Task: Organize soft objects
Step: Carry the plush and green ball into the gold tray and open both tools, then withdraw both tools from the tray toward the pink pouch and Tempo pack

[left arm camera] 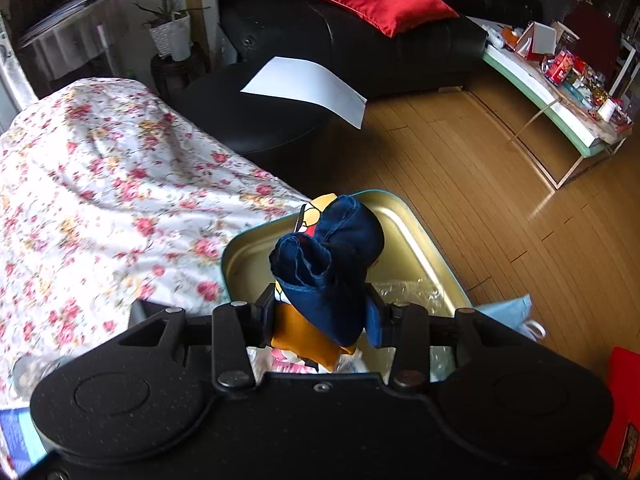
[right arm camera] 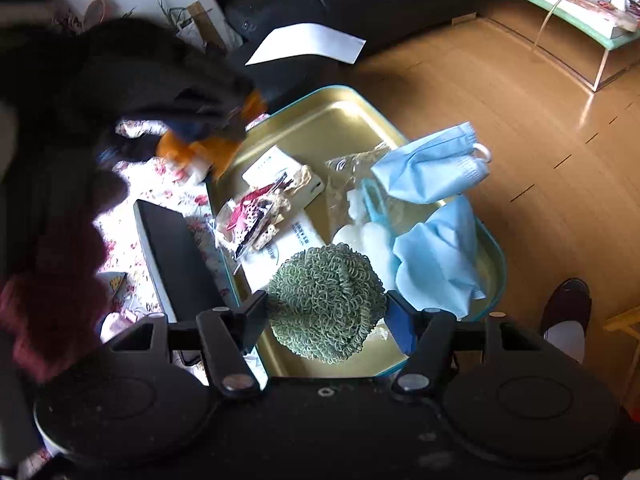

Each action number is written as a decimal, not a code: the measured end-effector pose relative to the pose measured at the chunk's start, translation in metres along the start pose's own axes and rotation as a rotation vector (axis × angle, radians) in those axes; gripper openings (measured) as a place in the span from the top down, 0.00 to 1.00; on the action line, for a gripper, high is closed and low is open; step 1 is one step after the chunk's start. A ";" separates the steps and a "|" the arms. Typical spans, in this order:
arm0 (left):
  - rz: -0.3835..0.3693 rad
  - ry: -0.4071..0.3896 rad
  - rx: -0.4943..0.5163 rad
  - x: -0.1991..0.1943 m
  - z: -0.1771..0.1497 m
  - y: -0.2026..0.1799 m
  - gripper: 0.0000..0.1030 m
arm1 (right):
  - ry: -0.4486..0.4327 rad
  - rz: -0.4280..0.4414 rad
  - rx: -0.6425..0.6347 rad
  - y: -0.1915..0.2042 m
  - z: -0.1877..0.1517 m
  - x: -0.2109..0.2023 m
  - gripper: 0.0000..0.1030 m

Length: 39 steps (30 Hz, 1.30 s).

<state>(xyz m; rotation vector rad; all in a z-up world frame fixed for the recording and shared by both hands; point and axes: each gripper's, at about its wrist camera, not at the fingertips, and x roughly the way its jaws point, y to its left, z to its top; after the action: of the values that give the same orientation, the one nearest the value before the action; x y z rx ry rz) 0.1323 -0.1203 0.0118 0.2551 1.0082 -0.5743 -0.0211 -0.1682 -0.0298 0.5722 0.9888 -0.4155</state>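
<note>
Between the right gripper (right arm camera: 326, 312) fingers sits a green scrubber (right arm camera: 326, 300).

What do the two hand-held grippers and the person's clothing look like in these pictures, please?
Both the left hand-held gripper and the right hand-held gripper are matte black. Each has a wide body with two round raised discs, angled link bars with silver rivets, and flat fingers; one finger carries a blue pad. A dark red fuzzy sleeve shows at the left edge of the right view.
</note>
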 end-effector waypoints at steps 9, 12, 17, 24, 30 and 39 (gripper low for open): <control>-0.004 0.041 0.030 0.032 0.017 -0.013 0.59 | 0.015 -0.012 0.001 0.004 0.002 0.007 0.39; -0.015 0.050 0.046 0.037 0.021 -0.016 0.58 | 0.017 -0.021 0.001 0.005 0.003 0.009 0.39; -0.009 0.037 0.065 0.039 0.028 -0.019 0.43 | 0.028 -0.012 0.020 0.004 0.005 0.011 0.39; 0.012 -0.003 0.061 0.028 0.030 -0.011 0.32 | 0.039 0.001 0.041 0.002 0.007 0.013 0.38; 0.079 -0.023 0.058 0.019 0.020 -0.005 0.24 | 0.034 0.002 0.075 -0.003 0.009 0.013 0.34; 0.156 -0.038 0.095 0.006 0.002 -0.001 0.19 | 0.020 -0.009 0.087 -0.004 0.008 0.010 0.32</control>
<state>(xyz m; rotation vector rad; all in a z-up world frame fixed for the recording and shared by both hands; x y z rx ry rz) 0.1355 -0.1242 0.0076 0.4020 0.9164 -0.4835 -0.0133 -0.1769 -0.0359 0.6516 0.9969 -0.4636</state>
